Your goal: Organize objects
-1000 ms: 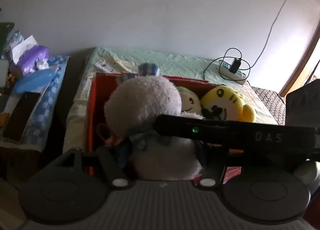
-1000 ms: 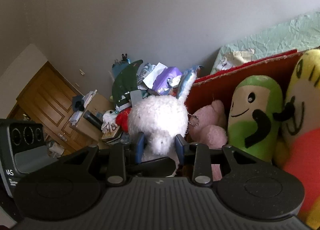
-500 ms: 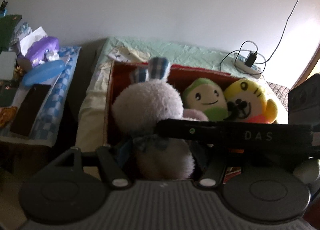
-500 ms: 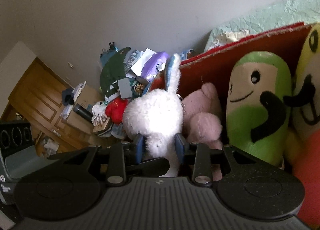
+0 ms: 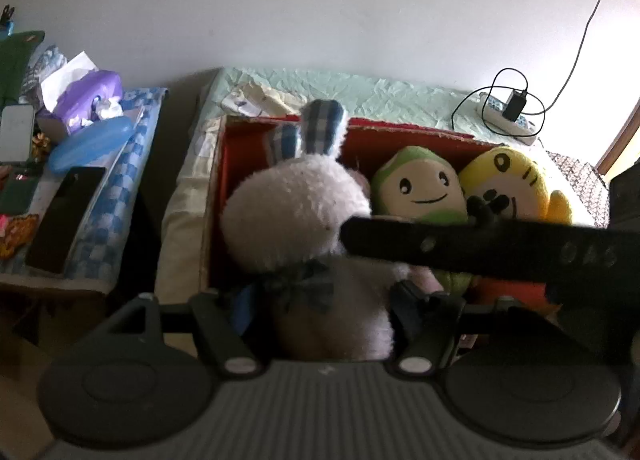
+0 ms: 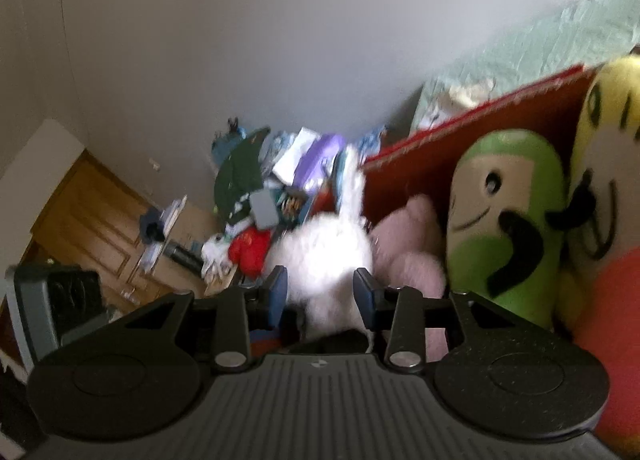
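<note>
A white plush rabbit (image 5: 296, 220) with blue checked ears sits at the left end of a red box (image 5: 218, 180). My left gripper (image 5: 320, 300) is closed around its body. My right gripper (image 6: 320, 292) also straddles the rabbit (image 6: 328, 252), blurred, with its pads at the rabbit's sides. In the box beside it are a pink plush (image 6: 408, 244), a green plush (image 5: 420, 188) and a yellow plush (image 5: 508, 188). The right gripper's black body (image 5: 480, 252) crosses the left wrist view in front of the toys.
The box stands on a bed with a pale green cover (image 5: 360, 96). A power strip with a cable (image 5: 508, 116) lies at the back right. A cluttered side table (image 5: 80, 164) stands to the left. A wooden door (image 6: 92, 220) is beyond it.
The rabbit has moved down and forward into the left end of the box. Its ears now stand up against the back wall. The right gripper's pads have moved wider apart around it.
</note>
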